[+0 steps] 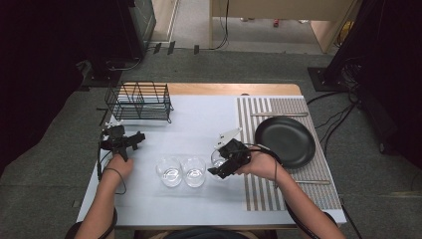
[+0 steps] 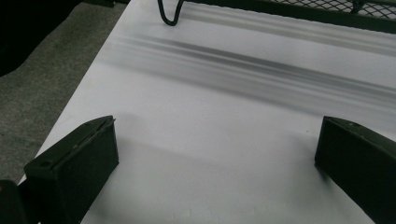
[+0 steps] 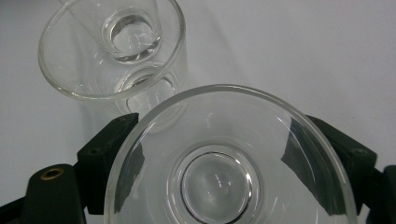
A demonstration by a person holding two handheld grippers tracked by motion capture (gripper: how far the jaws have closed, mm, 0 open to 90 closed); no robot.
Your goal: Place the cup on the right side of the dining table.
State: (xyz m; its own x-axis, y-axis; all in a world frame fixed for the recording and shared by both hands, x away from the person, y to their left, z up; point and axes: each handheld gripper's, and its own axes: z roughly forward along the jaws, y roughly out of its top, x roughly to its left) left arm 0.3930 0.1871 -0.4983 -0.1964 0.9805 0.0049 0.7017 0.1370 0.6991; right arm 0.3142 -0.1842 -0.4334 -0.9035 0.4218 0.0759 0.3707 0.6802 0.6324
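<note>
The right gripper (image 1: 219,167) clasps a clear glass tumbler (image 3: 224,172) by its walls near the table's front middle; it is smooth, slippery and breakable, so grip gently. The left gripper (image 2: 215,158) gapes empty.

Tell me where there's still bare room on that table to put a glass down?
Bare room: the white stretch between the wire rack and the plate, and the near edge in front of the glasses. It is crowded around the right gripper, which is around a third glass.

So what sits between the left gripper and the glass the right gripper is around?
Two empty glasses stand side by side between the left gripper and the right gripper, as the high view shows.
</note>
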